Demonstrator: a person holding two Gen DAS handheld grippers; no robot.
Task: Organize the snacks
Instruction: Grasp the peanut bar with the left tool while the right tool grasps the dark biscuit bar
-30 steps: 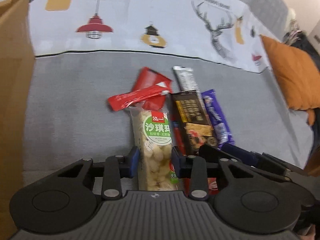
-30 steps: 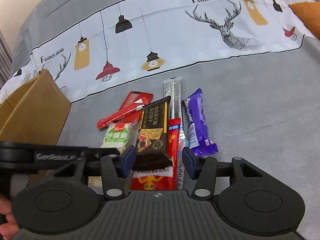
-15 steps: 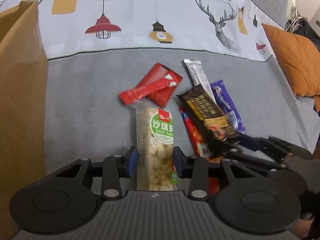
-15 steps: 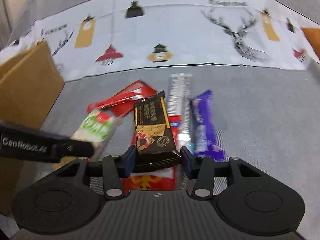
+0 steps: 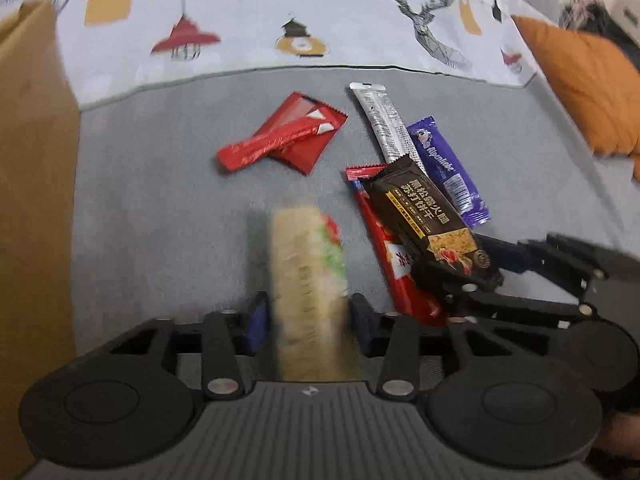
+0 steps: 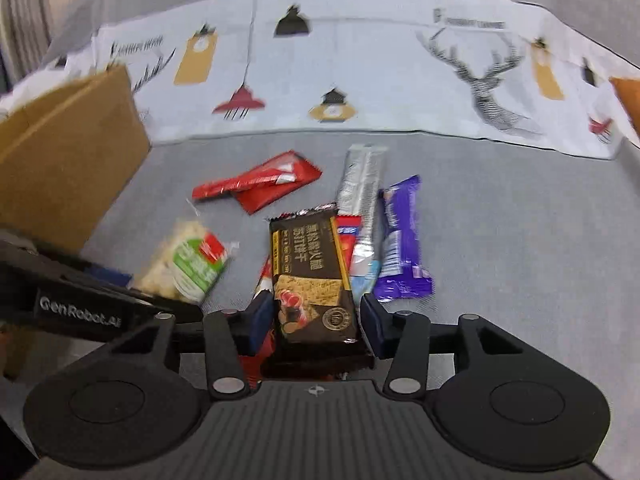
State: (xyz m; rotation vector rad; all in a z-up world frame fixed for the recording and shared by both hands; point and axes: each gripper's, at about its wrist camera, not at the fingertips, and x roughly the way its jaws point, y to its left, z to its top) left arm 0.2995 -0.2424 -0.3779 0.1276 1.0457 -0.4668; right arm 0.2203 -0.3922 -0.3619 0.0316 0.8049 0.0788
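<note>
My left gripper (image 5: 307, 322) is shut on a clear-wrapped pale puffed snack bar with a green label (image 5: 310, 280), held lifted and tilted above the grey sofa seat; it also shows in the right wrist view (image 6: 184, 264). My right gripper (image 6: 314, 326) is shut on a black cracker bar (image 6: 312, 276), also lifted, and it shows in the left wrist view (image 5: 430, 216). On the seat lie two red packets (image 5: 284, 136), a silver stick (image 5: 384, 124), a purple bar (image 5: 448, 172) and a red-wrapped snack (image 5: 400, 264).
A brown cardboard box (image 5: 32, 184) stands at the left, also in the right wrist view (image 6: 68, 152). A white patterned cloth (image 5: 320, 20) covers the sofa back. An orange cushion (image 5: 580, 88) lies at the right.
Both grippers have lifted their snacks off the seat. The puffed bar has risen and tilted, now blurred. The black bar has come up off the red-wrapped snack.
</note>
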